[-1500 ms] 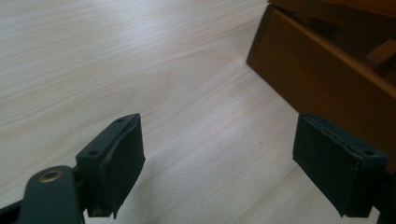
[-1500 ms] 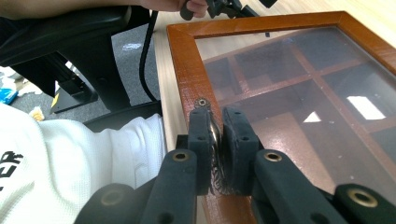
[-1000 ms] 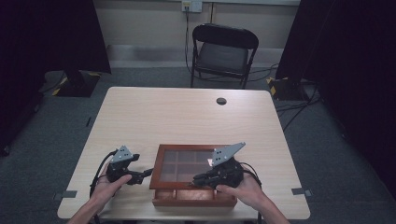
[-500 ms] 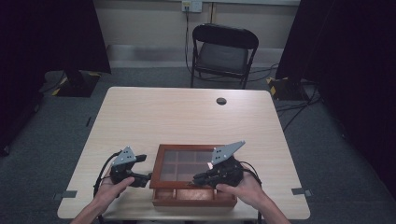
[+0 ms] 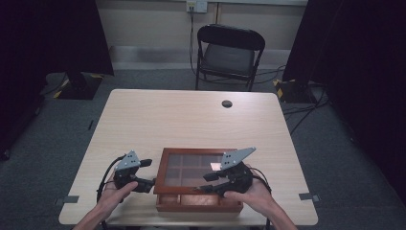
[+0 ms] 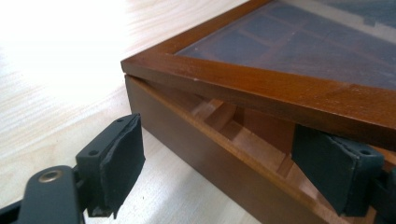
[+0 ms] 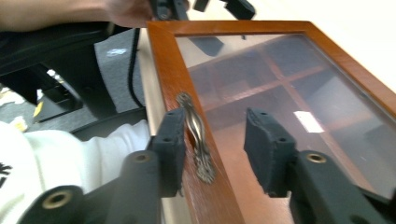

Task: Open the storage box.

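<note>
Wooden box (image 5: pixel 198 203) w/ glass lid (image 5: pixel 196 167) sits at the near edge of the table (image 5: pixel 191 120), between the two grippers. Left gripper (image 5: pixel 146 175) is just off the box's left side, at its near-left corner; right gripper (image 5: pixel 210 182) is over the lid's front part, from the right.

Left gripper view: jaws apart, one pad (image 6: pixel 114 163) resting low on the table beside the box wall (image 6: pixel 196 163), the other pad (image 6: pixel 334 170) pushed into the gap betw. lid frame (image 6: pixel 261 88) and box base. Lid is lifted a little at this corner; gap shows light wood dividers inside. Whether the pad touches the underside of the lid frame: can't tell.

Right gripper view: jaws apart, straddling the lid's front rail (image 7: pixel 173 74). One pad (image 7: pixel 170 149) sits outside the rail right by the small metal handle (image 7: pixel 196 135), the other pad (image 7: pixel 264 149) over the glass (image 7: pixel 289 93). Not closed on the handle; the near pad is just beside it, contact unclear.

Box contents: divided into compartments, seen thru the tinted glass as a grid; compartments look bare, but glare + tint hide detail. The left gripper (image 7: pixel 205 7) shows at the far corner of the lid in the right gripper view.
</note>
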